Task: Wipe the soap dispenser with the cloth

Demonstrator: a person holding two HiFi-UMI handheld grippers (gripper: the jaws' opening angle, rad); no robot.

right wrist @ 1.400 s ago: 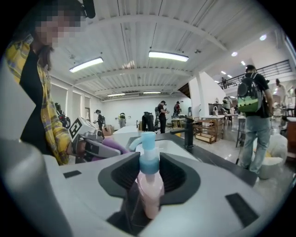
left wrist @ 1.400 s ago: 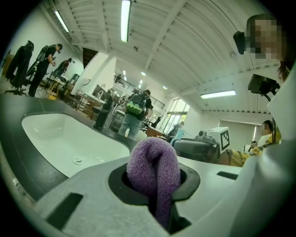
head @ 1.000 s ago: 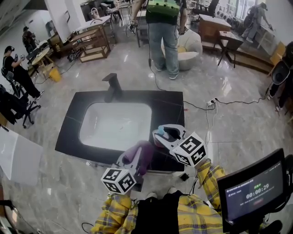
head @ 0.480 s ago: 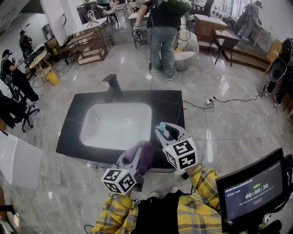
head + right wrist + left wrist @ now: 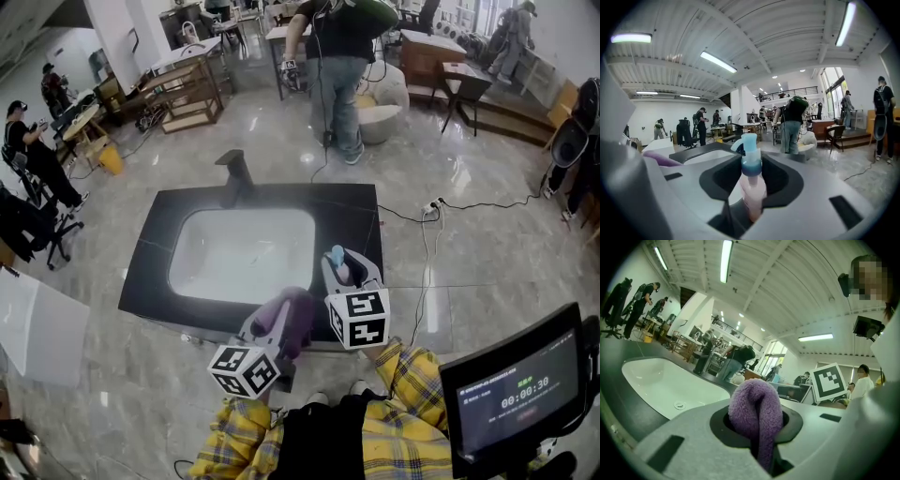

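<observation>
My left gripper (image 5: 279, 328) is shut on a purple fleece cloth (image 5: 289, 317), which bulges up out of the jaws in the left gripper view as a folded wad (image 5: 757, 411). To its right, my right gripper (image 5: 341, 272) is shut on the soap dispenser (image 5: 337, 261), a pale pink bottle (image 5: 752, 192) with a light blue pump head (image 5: 747, 145), held upright over the counter's front right corner. Cloth and dispenser are side by side, a short gap apart. The bottle's base is hidden between the jaws.
A black counter (image 5: 150, 272) holds a white sink basin (image 5: 242, 251) with a dark faucet (image 5: 234, 173) at its far edge. A monitor (image 5: 511, 389) stands at the lower right. A cable (image 5: 441, 208) runs over the floor, and people stand beyond the counter.
My right gripper has rolled and swung slightly left with the dispenser, so its marker cube now faces up at the camera. The left gripper and cloth have stayed in place.
</observation>
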